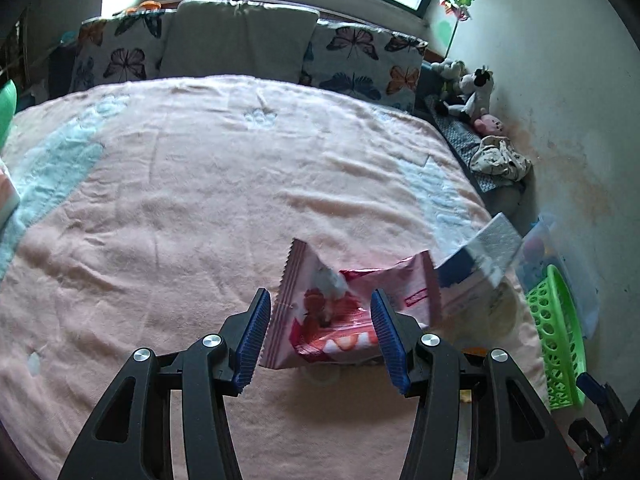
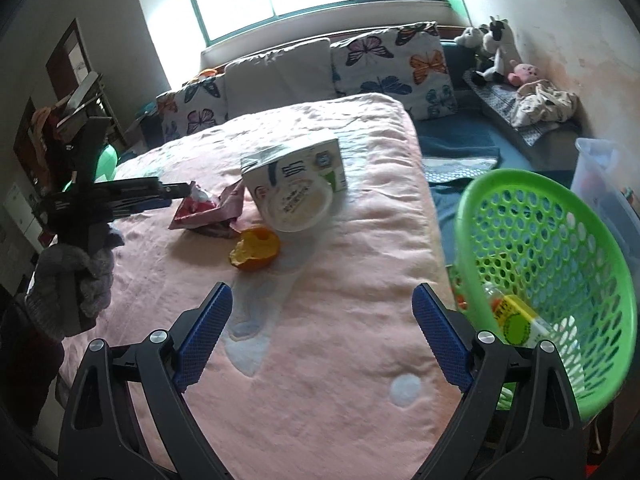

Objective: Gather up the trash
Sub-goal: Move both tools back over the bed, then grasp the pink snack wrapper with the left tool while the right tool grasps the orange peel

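Note:
A crumpled pink snack wrapper (image 1: 340, 312) lies on the pink bed blanket, between the spread blue fingers of my left gripper (image 1: 320, 340), which is open around it. It also shows in the right wrist view (image 2: 208, 212) with the left gripper (image 2: 176, 190) reaching it from the left. Beside it lie a white milk carton (image 2: 296, 176), a round white lid (image 2: 300, 210) and an orange peel (image 2: 256, 249). My right gripper (image 2: 320, 336) is open and empty over the blanket. A green basket (image 2: 552, 276) at the bed's right edge holds a small bottle (image 2: 516, 316).
Butterfly pillows (image 2: 400, 60) and a grey pillow (image 1: 240, 36) line the headboard under the window. Stuffed toys (image 2: 496, 48) and crumpled cloth (image 2: 544, 104) sit by the right wall. A clear plastic bin (image 2: 604, 176) stands behind the basket. Cluttered furniture stands at far left.

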The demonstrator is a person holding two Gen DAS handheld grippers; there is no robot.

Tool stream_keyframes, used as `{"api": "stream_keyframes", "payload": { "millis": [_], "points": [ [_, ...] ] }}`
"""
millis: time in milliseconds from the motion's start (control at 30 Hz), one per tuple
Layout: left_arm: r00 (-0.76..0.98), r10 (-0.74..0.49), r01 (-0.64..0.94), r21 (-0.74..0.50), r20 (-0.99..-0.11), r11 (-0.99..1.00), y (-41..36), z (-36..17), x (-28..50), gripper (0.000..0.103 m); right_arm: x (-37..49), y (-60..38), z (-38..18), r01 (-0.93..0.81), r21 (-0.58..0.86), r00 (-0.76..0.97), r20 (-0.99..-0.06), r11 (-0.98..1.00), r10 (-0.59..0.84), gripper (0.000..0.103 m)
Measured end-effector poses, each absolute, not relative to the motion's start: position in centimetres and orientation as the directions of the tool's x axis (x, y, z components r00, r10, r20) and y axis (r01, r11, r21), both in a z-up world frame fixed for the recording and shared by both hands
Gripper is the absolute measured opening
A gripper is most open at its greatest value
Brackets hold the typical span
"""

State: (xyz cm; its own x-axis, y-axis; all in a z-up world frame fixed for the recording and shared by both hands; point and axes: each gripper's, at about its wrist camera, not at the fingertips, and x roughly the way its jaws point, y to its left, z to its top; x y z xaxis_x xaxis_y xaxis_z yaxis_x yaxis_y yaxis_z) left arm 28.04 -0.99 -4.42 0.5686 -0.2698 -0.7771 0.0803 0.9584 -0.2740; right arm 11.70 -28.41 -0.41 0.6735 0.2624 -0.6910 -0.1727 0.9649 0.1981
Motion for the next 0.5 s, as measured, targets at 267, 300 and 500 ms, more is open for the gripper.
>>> {"api": "stream_keyframes", "payload": {
  "millis": [267, 300, 500],
  "points": [
    [0.532, -0.355, 0.107, -0.354, -0.769, 0.929, -0.6, -6.0, 28.7, 0.04, 13.4, -26.3, -1.3, -0.208, 0.198, 0.639, -0.714, 0.958, 0.287, 0.083],
    [0.528, -0.357, 0.112, -0.354, -0.771, 0.929, -0.6, -6.1, 28.7, 0.035, 13.7, -25.9, -1.5, -0.216, 0.197, 0.632, -0.718, 0.956, 0.29, 0.082],
    [0.521, -0.368, 0.12, -0.36, -0.77, 0.925, -0.6, -6.5, 28.6, 0.022, 15.2, -23.3, -2.5, -0.261, 0.189, 0.597, -0.739, 0.947, 0.312, 0.076]
  ]
}}
